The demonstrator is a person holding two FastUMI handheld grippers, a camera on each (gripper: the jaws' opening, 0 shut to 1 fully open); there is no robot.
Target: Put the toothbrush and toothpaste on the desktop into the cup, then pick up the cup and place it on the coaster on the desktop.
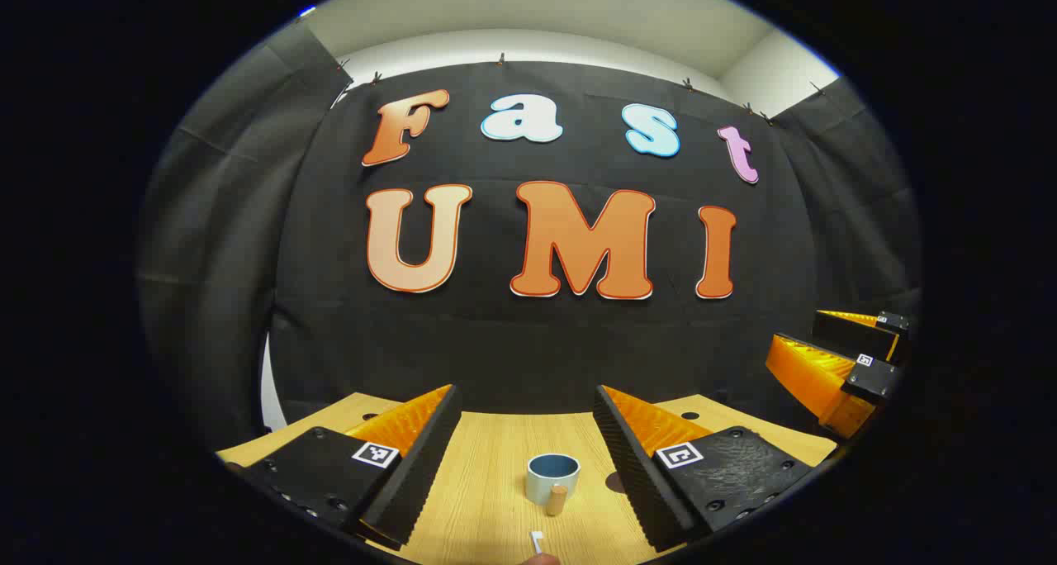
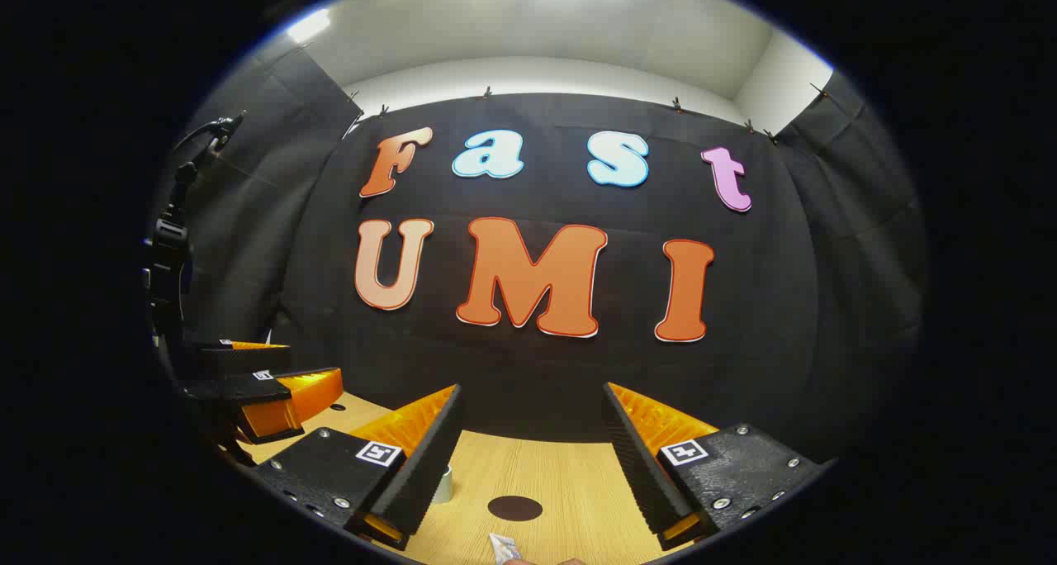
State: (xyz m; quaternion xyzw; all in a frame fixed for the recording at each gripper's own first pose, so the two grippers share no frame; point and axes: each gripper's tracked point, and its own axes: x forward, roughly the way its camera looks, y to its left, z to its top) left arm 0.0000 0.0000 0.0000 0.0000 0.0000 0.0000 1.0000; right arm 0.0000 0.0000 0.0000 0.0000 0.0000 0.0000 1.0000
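In the left gripper view a pale cup (image 1: 552,474) with a blue inside and a wooden handle stands on the wooden desktop (image 1: 487,474), between my left gripper's (image 1: 524,466) open fingers and farther off. A white toothbrush head (image 1: 537,540) shows at the bottom edge, in front of the cup. The right gripper (image 1: 842,358) hovers open at the far right. In the right gripper view my right gripper (image 2: 528,466) is open above the desktop; the dark round coaster (image 2: 514,508) lies between its fingers. The toothpaste tube's end (image 2: 504,548) peeks in at the bottom. The cup (image 2: 443,484) is partly hidden behind the left finger.
The black cloth wall closes off the desk's far side. The left gripper (image 2: 264,387) and its dark mount (image 2: 169,259) stand at the left of the right gripper view. Small dark holes (image 1: 689,415) dot the desktop's back edge.
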